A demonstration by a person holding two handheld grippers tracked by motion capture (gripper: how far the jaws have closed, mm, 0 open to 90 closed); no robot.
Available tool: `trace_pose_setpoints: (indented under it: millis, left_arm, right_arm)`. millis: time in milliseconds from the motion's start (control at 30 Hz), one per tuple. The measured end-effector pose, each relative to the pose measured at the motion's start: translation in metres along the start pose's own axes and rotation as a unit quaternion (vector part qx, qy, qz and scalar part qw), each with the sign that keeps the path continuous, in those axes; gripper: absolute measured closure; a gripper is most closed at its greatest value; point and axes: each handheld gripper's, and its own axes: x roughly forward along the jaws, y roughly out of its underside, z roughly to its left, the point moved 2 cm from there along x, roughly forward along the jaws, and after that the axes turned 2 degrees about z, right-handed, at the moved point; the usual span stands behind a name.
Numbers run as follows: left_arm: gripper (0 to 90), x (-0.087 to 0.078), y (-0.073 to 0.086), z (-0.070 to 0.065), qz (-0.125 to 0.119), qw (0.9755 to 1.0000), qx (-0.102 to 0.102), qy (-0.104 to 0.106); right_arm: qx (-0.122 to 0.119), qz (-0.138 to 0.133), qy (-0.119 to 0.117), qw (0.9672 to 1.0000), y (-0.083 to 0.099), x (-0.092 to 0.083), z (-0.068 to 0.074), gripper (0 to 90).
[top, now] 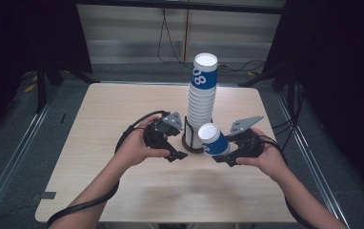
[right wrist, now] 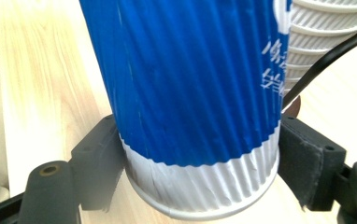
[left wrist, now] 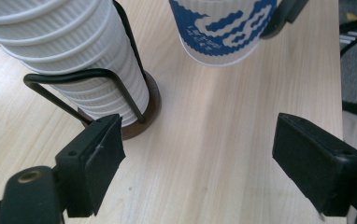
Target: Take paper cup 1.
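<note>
One blue-and-white paper cup (top: 214, 139) sits clamped in the right gripper (top: 223, 153), just right of the single cup stack (top: 202, 102) in its wire holder (left wrist: 120, 93) on the surface (top: 99, 129). The left gripper (top: 180, 151), jaws wide apart and empty, flanks the stack's left.

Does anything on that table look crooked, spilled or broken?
Nothing is spilled or visibly broken. One thing stands out: the tall stack of ribbed white-and-blue paper cups in its black wire holder leans slightly. The single blue-and-white paper cup is tilted, but only because the right gripper grips it near its base.
</note>
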Motion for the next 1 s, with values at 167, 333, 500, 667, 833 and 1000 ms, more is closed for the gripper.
trace_pose_setpoints:
  millis: [167,333,500,667,833,1000]
  left_arm:
    - [16.9,0.0,-0.002,-0.001,0.015,0.9998,0.012,-0.005]
    - [16.9,-0.001,-0.003,-0.001,0.033,0.9994,0.014,-0.001]
    - [16.9,-0.002,-0.001,-0.001,0.042,0.999,0.015,-0.004]
    - [17.8,0.0,0.0,-0.001,0.065,0.9976,0.024,-0.004]
    - [17.6,0.002,0.0,-0.002,0.08,0.9964,0.028,-0.002]
    - [17.8,0.003,-0.002,-0.004,0.092,0.9951,0.036,0.006]
  right_arm:
    - [-0.002,0.007,-0.003,1.0,-0.002,0.0,0.001,22.3]
    - [-0.018,0.028,-0.006,0.9994,-0.002,0.006,0.003,22.3]
    - [-0.037,0.056,-0.01,0.9977,-0.005,0.009,0.006,22.2]
    - [-0.049,0.075,-0.015,0.9959,-0.006,0.011,0.008,22.2]
    - [-0.063,0.098,-0.017,0.9931,-0.007,0.016,0.011,22.2]
    - [-0.082,0.116,-0.019,0.9897,-0.012,0.021,0.015,22.2]
